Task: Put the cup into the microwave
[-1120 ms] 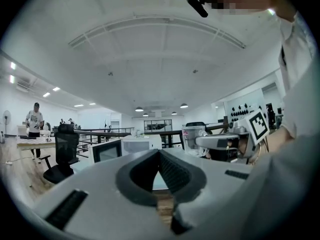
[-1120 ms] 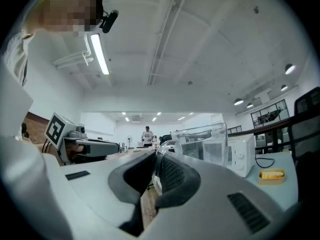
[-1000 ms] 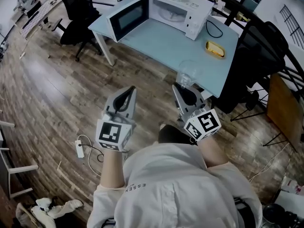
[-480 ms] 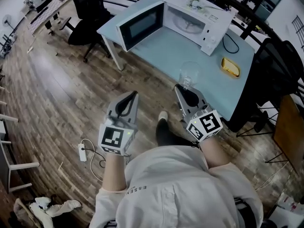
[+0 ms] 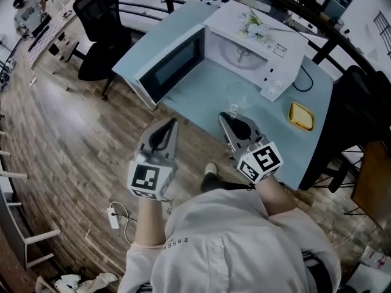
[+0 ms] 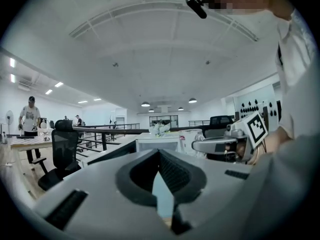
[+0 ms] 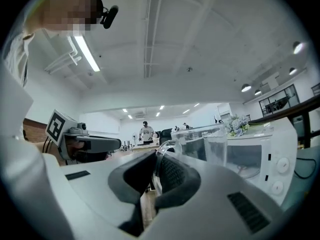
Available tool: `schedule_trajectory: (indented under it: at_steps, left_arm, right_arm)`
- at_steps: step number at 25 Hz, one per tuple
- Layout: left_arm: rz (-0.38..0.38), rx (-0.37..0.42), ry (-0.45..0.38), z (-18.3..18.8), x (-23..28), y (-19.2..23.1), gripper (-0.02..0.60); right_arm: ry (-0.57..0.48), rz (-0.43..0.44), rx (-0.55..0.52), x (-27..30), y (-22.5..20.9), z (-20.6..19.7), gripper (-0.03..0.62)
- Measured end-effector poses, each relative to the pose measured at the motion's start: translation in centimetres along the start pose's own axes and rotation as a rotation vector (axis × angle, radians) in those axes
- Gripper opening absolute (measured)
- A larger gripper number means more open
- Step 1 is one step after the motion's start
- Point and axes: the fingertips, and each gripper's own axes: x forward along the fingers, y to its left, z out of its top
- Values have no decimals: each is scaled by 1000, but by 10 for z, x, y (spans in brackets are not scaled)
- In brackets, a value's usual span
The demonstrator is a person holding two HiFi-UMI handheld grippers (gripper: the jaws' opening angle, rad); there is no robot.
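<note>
Just short of the microwave (image 5: 256, 41), out in front of its open cavity, the clear glass cup (image 5: 239, 96) is held upright in the air over the pale blue worktop (image 5: 201, 87). It is not inside the oven. The right tongs (image 5: 230, 116) have it by the handle. In the right gripper view the jaws are pinched nearly together on that thin glass loop (image 7: 167, 146), and the body of the cup (image 7: 212, 144) sticks out beyond the tips toward the microwave.

The microwave's door (image 5: 171, 66) stands swung wide to the left. Its white turntable (image 5: 241, 54) shows inside, and a flower print runs along the top. The left tongs (image 5: 173, 122) hover below that door, out over the wooden floor (image 5: 73, 121), level with the right pair. Their jaws are pressed tip to tip with nothing between them, as the left gripper view (image 6: 159, 153) makes plain.

To the right of the microwave a small yellow dish (image 5: 301, 116) lies on the worktop. A black office chair (image 5: 98, 35) stands off the microwave's left end, and a white power strip (image 5: 114, 217) lies on the floor well below it.
</note>
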Motion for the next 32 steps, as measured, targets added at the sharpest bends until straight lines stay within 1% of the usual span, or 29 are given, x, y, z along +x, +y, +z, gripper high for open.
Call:
schedule_trajectory:
  at_steps: [5,11,17,20,24,29,32]
  left_arm:
    - [-33,-11,5,1,62,22,0]
    - [-88,-16,27,-2,109,31,0]
    - [-200,-6,29,-11,158,34,0]
    - [-280,-5,26,-15,186,36,0]
    - [-367,-59,41,-23,219,35,0]
    - [-420,-40,79,-48,249,37,0]
    - [-428,-57,90,-64,262,41,0]
  right_arm:
    - [10,-37,15,31,-53,-2,21]
    - [31,-71,17,47,-91,-5,21]
    - [43,-135,41,69,-132,-24,21]
    - [50,-175,63,83,-155,-36,21]
    - [56,-204,102,102,-180,-53,21]
    - [74,-233,118,122,-207,-73,21]
    - [81,-242,127,136,-223,-87,21]
